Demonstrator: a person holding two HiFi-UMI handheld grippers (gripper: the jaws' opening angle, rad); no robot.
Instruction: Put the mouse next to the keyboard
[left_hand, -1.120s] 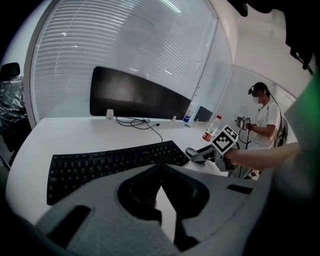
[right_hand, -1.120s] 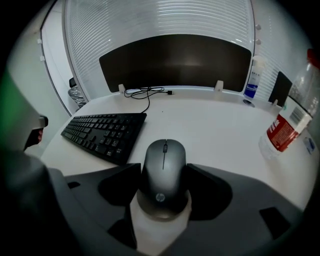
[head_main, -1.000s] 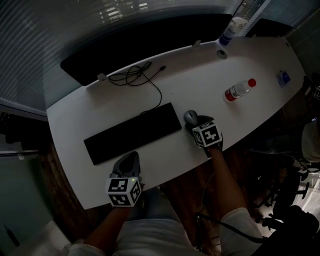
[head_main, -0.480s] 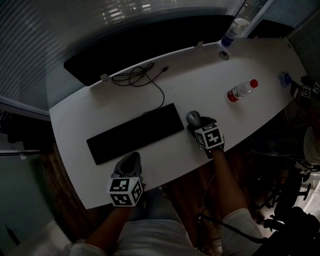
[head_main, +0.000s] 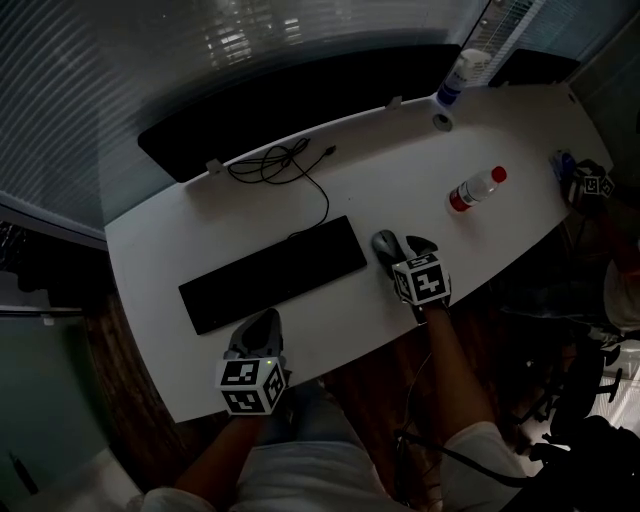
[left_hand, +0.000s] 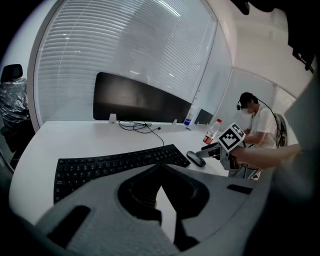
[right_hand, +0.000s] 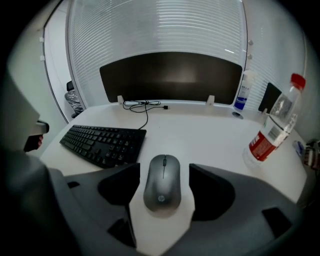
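A grey mouse (head_main: 385, 241) lies on the white table (head_main: 380, 170) just off the right end of the black keyboard (head_main: 272, 272). In the right gripper view the mouse (right_hand: 162, 189) sits between the jaws of my right gripper (right_hand: 164, 172), which stands open with a gap on both sides of it. In the head view the right gripper (head_main: 410, 245) hovers at the mouse's near right side. My left gripper (head_main: 258, 328) rests at the table's near edge in front of the keyboard (left_hand: 115, 167), its jaw tips (left_hand: 160, 170) together and nothing between them.
A clear bottle with a red cap (head_main: 472, 187) lies to the right of the mouse. A coiled black cable (head_main: 275, 160) runs behind the keyboard, before a long dark panel (head_main: 300, 95). A spray bottle (head_main: 455, 72) stands far right. A person (left_hand: 255, 120) sits beyond the table's right end.
My right gripper has lifted slightly over the mouse, which stays where it lies. The left gripper has not moved.
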